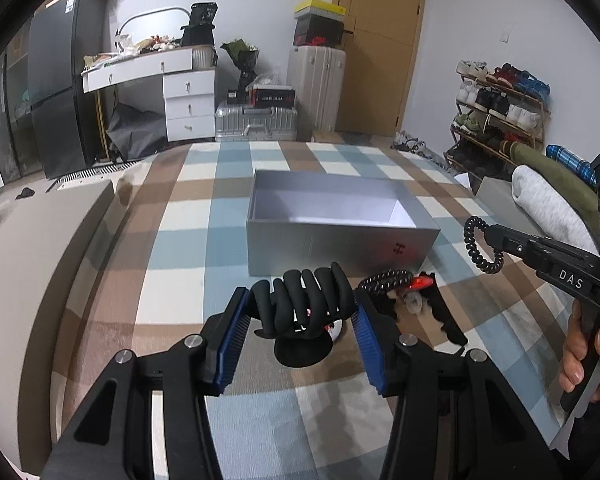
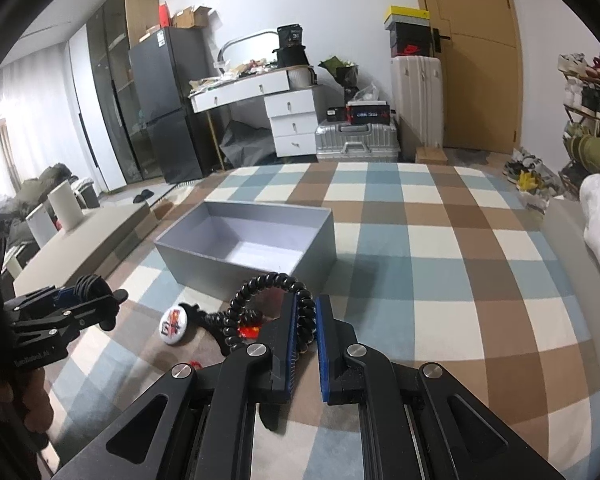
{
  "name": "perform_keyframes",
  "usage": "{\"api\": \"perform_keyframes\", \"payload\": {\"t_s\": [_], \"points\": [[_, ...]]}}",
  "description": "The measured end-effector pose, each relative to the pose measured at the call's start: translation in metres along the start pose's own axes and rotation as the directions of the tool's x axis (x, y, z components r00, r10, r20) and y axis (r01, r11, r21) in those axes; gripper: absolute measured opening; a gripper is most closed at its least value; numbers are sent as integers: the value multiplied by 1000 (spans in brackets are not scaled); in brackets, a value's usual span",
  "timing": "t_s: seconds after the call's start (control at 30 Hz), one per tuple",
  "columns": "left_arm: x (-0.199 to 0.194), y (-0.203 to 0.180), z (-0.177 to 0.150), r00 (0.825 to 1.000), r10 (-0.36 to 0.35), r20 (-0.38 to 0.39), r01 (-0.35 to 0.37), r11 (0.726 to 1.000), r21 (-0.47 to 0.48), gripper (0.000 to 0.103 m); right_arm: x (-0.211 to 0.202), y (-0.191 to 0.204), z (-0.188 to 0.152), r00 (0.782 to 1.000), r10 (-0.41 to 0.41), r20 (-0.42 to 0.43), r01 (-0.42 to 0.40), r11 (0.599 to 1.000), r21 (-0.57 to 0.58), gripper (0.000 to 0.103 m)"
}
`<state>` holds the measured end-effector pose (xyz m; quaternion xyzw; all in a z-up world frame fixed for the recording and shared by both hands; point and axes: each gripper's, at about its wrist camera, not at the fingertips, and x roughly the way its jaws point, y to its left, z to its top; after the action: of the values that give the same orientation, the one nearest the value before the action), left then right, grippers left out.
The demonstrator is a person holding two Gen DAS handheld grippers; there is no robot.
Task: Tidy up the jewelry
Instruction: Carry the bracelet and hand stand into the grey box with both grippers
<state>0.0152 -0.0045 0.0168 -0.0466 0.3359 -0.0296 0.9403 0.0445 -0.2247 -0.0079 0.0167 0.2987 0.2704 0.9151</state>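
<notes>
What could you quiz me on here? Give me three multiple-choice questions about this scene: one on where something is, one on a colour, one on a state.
1. Where is the grey box?
A. On the checked blanket, beyond both grippers
B. On the white desk
C. On the shoe rack

2. What colour are the pads of the left gripper?
A. Red
B. Blue
C. Yellow

3. What is the right gripper doing?
A. Hanging open and empty
B. Shut on a black spiral hair tie
C. Holding the round badge

Answers:
1 A: the box sits open on the checked blanket, ahead of both grippers.
2 B: the ribbed pads either side of the black hair claw are blue.
3 B: in the right wrist view the coil is pinched between the pads.
</notes>
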Motion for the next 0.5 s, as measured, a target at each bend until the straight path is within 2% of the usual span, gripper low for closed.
{"api": "perform_keyframes", "payload": {"t_s": [0.5], "points": [[23,-4,37,995,1,100,-4,1000,31,45,4,-1,23,998,31,48,-32,999,29,8]]}}
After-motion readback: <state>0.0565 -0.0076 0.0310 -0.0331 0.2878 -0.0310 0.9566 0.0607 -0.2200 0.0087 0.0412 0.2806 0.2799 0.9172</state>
